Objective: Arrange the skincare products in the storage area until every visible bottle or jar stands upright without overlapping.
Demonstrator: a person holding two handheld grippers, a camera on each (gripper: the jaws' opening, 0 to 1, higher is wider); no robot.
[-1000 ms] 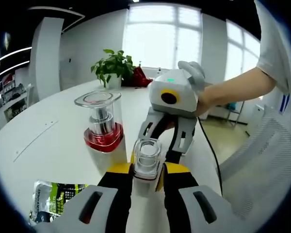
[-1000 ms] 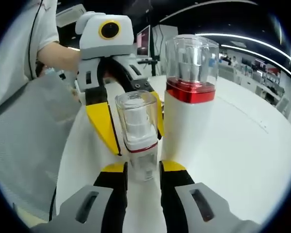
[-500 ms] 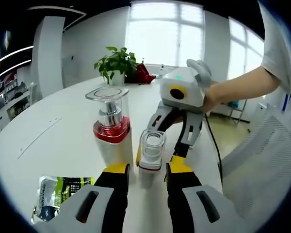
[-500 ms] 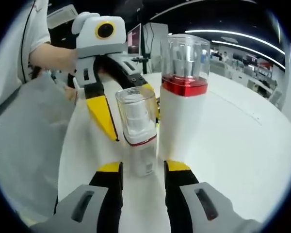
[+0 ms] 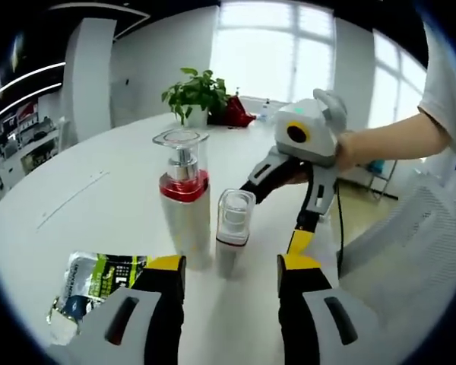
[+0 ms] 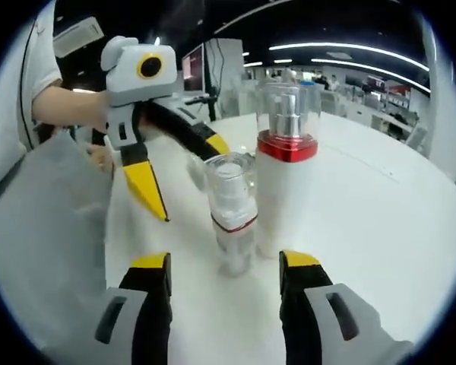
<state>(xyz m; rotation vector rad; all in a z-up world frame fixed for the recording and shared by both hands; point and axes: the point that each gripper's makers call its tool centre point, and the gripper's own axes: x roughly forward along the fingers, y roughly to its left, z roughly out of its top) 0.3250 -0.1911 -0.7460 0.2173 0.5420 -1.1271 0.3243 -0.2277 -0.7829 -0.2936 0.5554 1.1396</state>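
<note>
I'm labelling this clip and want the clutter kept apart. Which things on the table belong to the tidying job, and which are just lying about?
Part of the job:
- tall white pump bottle with a red collar, upright
- small clear-capped bottle, upright beside it, apart from both open grippers

Just lying about:
- green and white sachet, flat on the white table
- potted plant at the far edge

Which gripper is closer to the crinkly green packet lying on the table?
Left. The left gripper sits right beside the packet; the right gripper is beyond the two bottles.

An office: white table, monitor, ceiling strip lights
</note>
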